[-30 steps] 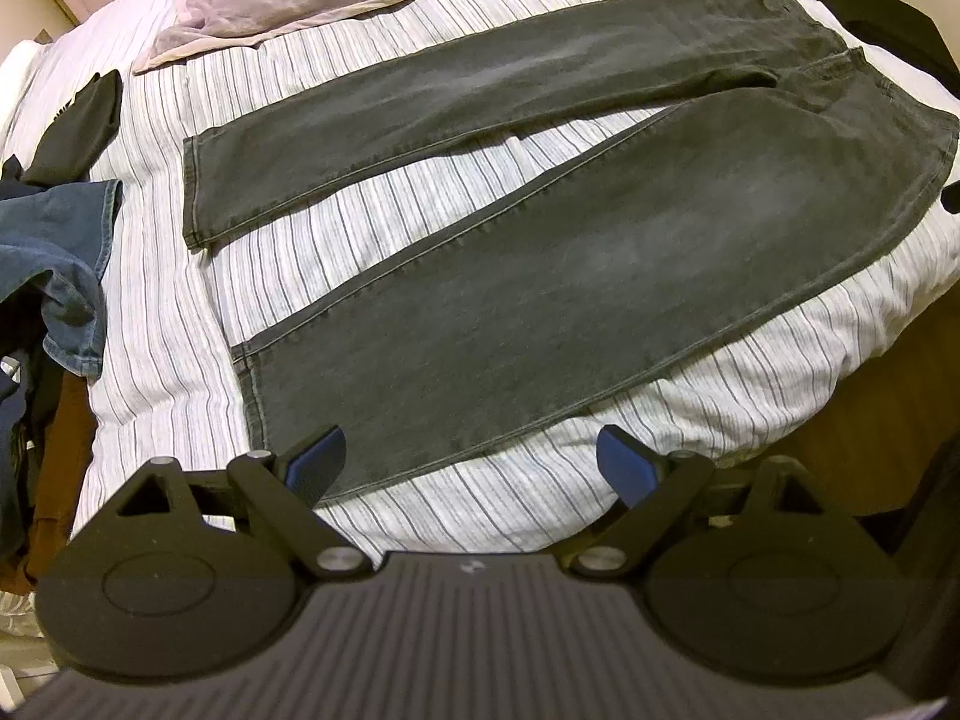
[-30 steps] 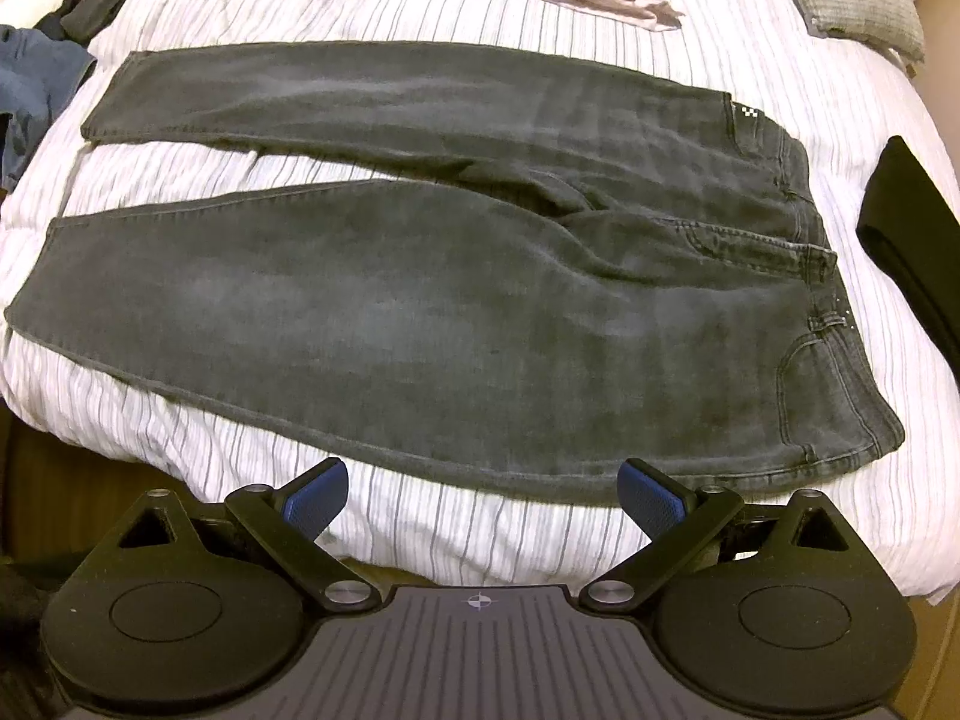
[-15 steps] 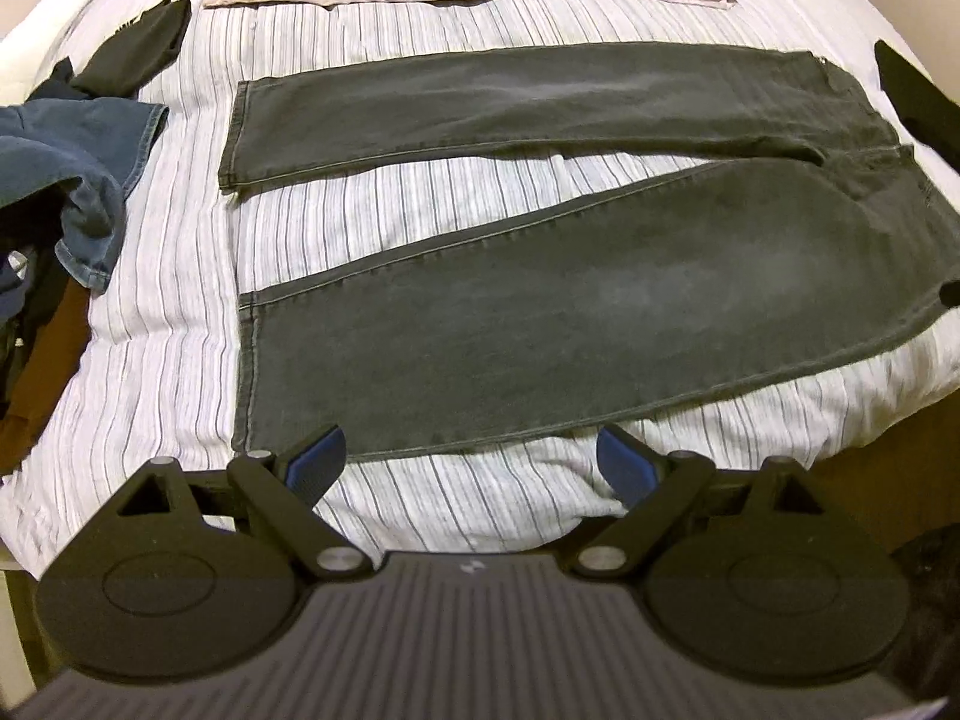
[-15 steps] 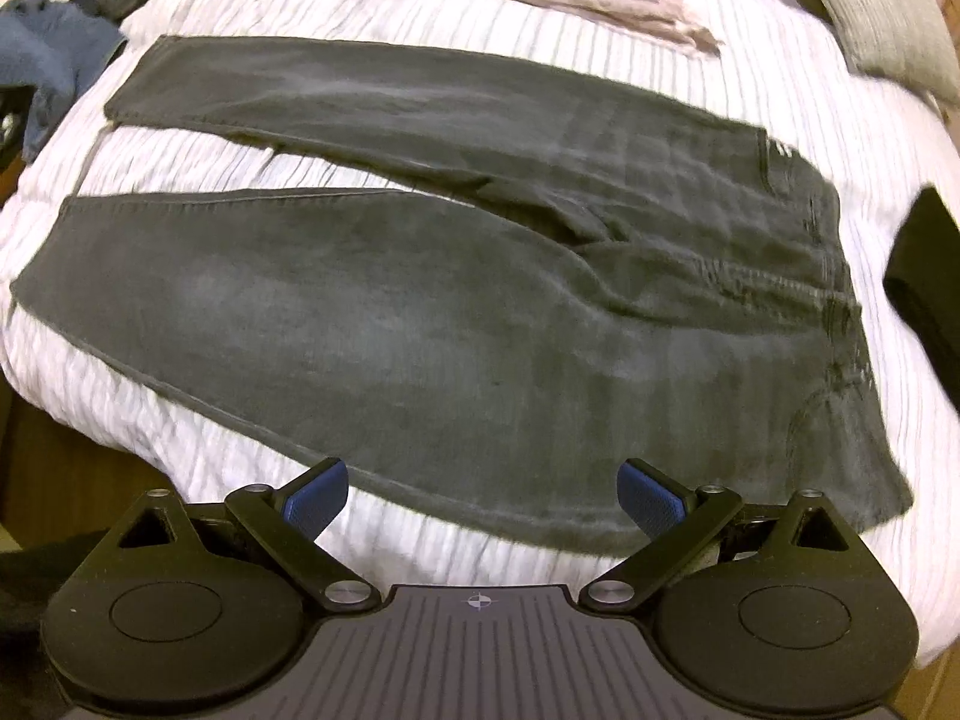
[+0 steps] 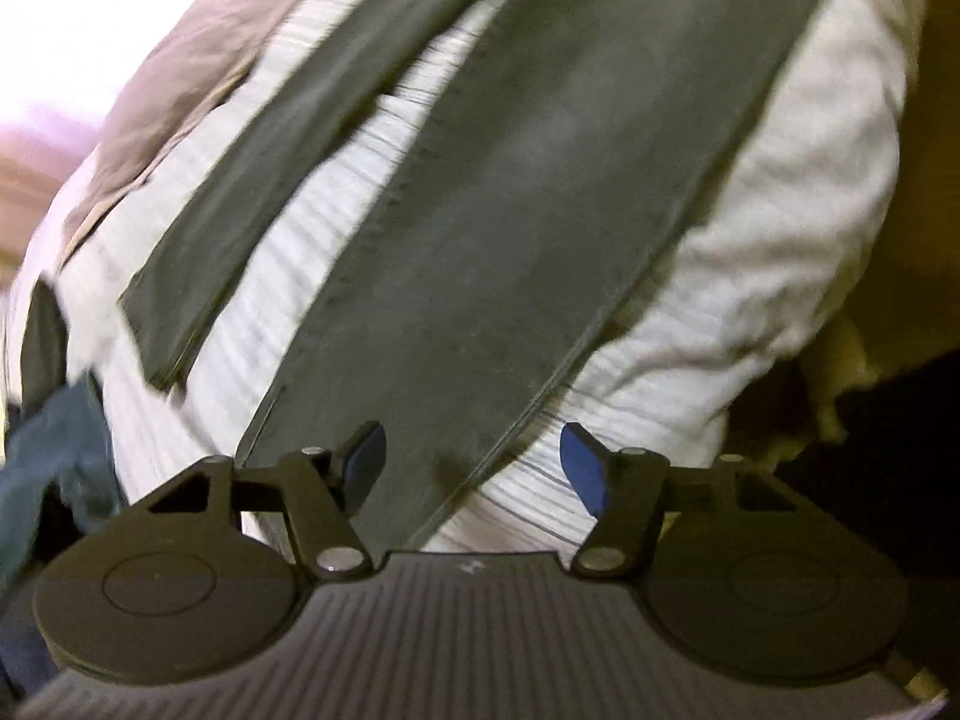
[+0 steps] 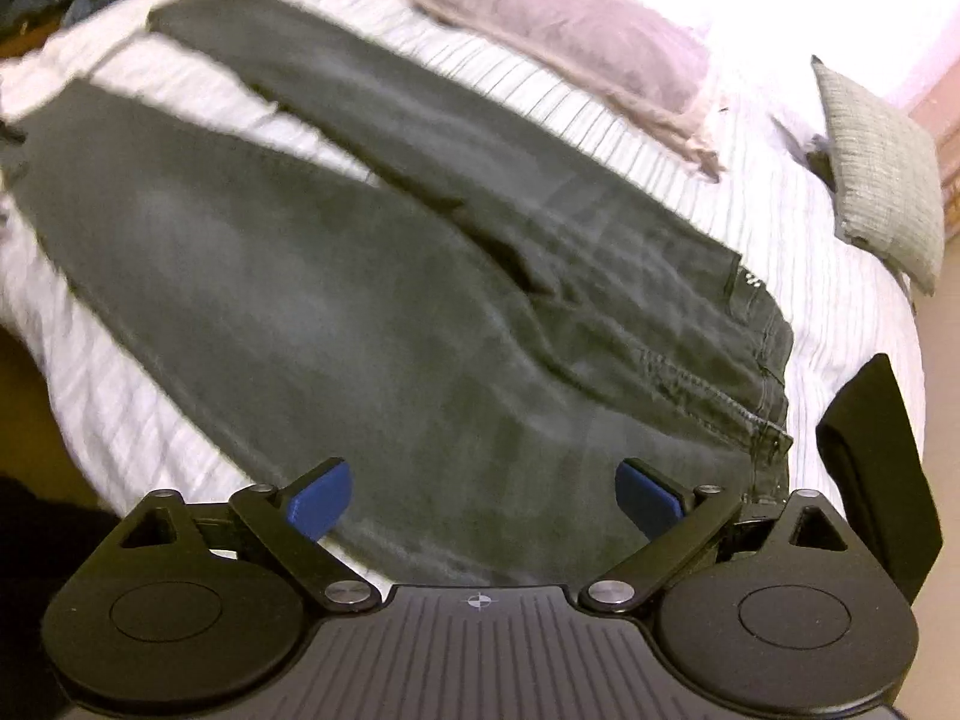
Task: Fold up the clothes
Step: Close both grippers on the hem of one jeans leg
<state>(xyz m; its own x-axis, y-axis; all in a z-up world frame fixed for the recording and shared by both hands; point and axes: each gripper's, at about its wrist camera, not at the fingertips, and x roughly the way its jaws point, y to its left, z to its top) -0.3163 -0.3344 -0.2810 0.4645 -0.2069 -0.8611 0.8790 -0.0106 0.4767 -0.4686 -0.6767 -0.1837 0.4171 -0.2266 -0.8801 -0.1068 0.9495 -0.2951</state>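
Dark grey jeans [image 5: 540,210] lie spread flat on the striped bed sheet [image 5: 780,240], legs apart. My left gripper [image 5: 474,468] hangs low over the hem end of the near leg. Its jaws are closing, with the hem's edge lying between them and the pads [image 5: 366,459] not pressing on it. In the right wrist view the jeans [image 6: 360,312] fill the middle. My right gripper [image 6: 483,495] sits just above the hip area near the waistband [image 6: 762,360]. Its jaws are closing a little and remain wide, with cloth under them but nothing gripped. The left view is blurred.
A mauve cloth [image 6: 540,18] lies along the far side of the bed and a grey cushion [image 6: 882,162] at the far right. A folded black garment [image 6: 870,468] sits right of the waistband. Blue denim clothing [image 5: 54,462] is heaped past the hems. The bed edge drops to the floor [image 5: 900,276].
Both grippers have sunk closer to the jeans and rolled, tilting both views. The left jaws have narrowed markedly; the right jaws have narrowed slightly. The jeans have not moved.
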